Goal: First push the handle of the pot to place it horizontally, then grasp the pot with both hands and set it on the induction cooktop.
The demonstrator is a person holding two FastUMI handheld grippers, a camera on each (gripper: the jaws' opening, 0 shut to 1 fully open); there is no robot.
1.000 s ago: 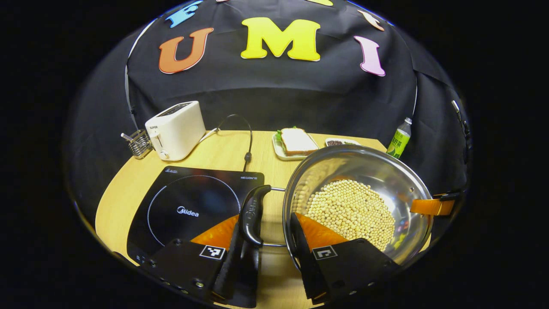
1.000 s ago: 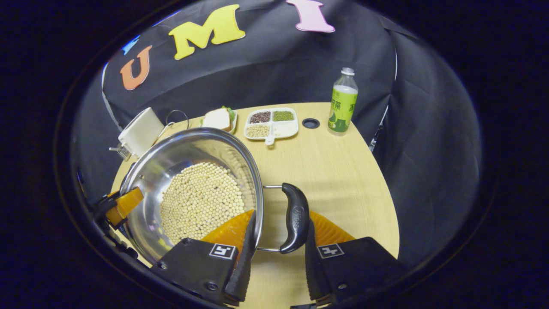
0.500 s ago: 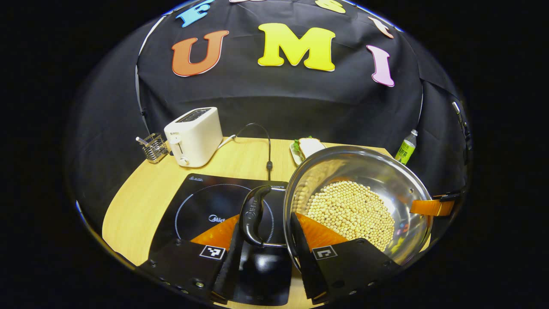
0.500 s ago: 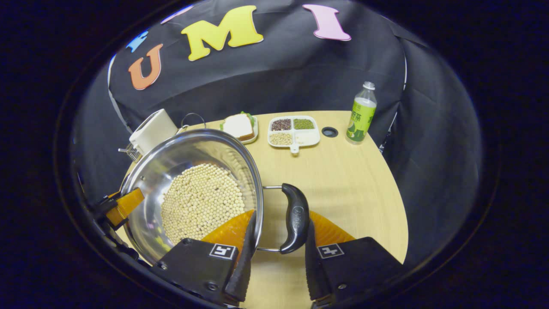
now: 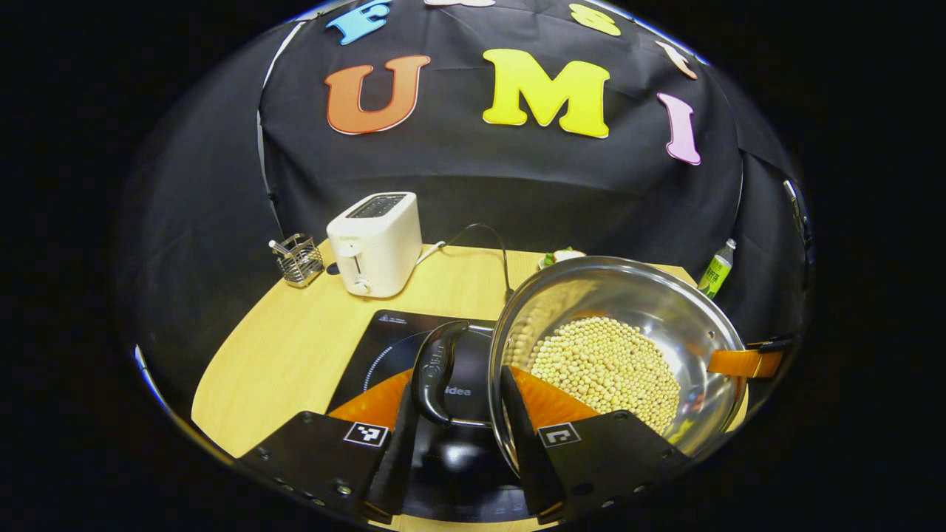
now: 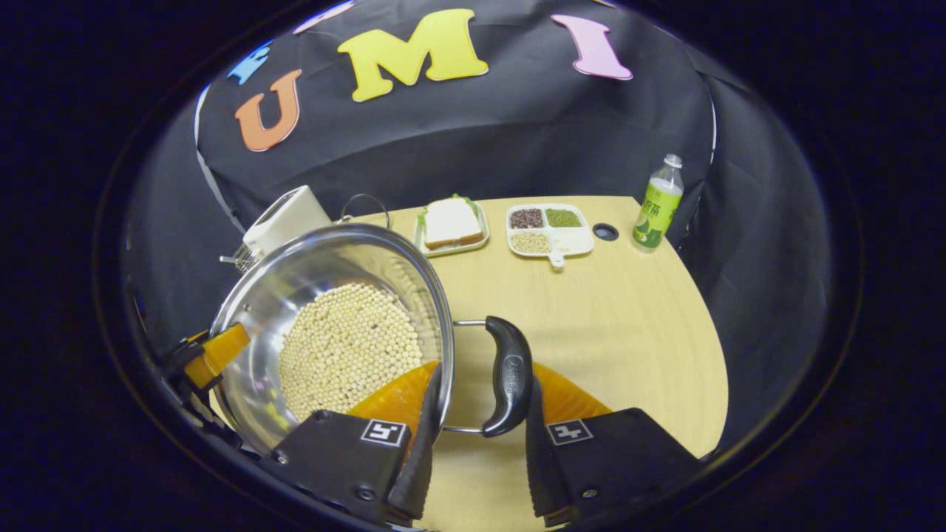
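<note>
The left gripper was clamped on the steel pot's left handle, directly above the induction cooktop. The pot of soybeans hung between both grippers, mostly right of the cooktop. The right gripper pinched the right handle over bare table.

Shiny steel pot holds pale yellow beans; its handles are black. The cooktop is glossy black; the toaster cream.

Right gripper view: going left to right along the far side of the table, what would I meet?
Toaster → sandwich plate → divided dish of beans → round hole in the table → green bottle.
</note>
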